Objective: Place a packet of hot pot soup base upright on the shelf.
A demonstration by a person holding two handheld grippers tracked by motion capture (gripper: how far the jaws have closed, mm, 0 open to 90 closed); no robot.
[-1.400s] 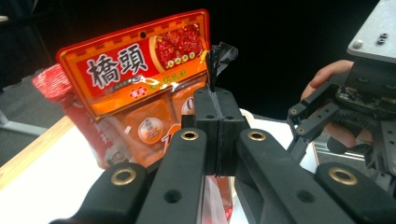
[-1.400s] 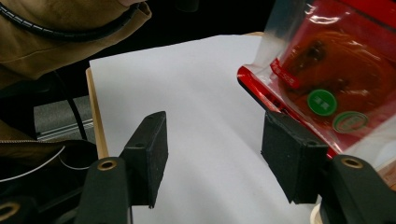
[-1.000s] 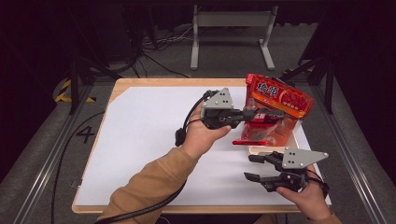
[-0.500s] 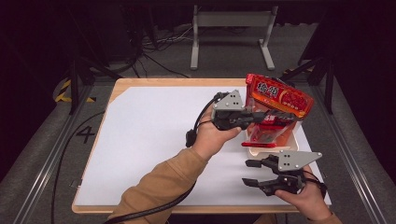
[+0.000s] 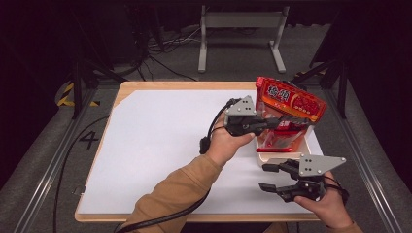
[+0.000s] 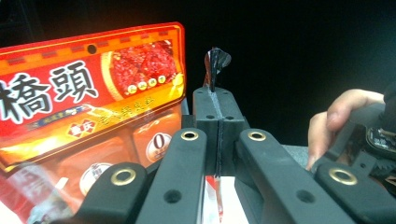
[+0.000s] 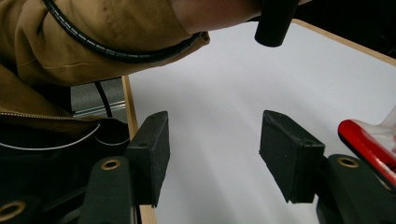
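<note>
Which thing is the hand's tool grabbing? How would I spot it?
Find the white table and look to its far right side. A shiny red and orange plastic snack bag with big white characters stands there, its edge pinched in the left tool. It is the one colourful thing there.

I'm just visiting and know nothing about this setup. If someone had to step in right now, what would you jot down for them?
Left gripper: shut, pinching a thin edge of the red snack bag and holding it upright at the table's right side.
Right gripper: open, nothing between its jaws, hovering above the white table nearer the person.
The bag's lower end sits in a small pale tray.
Done: the bag is gripped by one gripper.
Left, probably: bring the right gripper in to take the bag as well; what follows can't be told yet.
</note>
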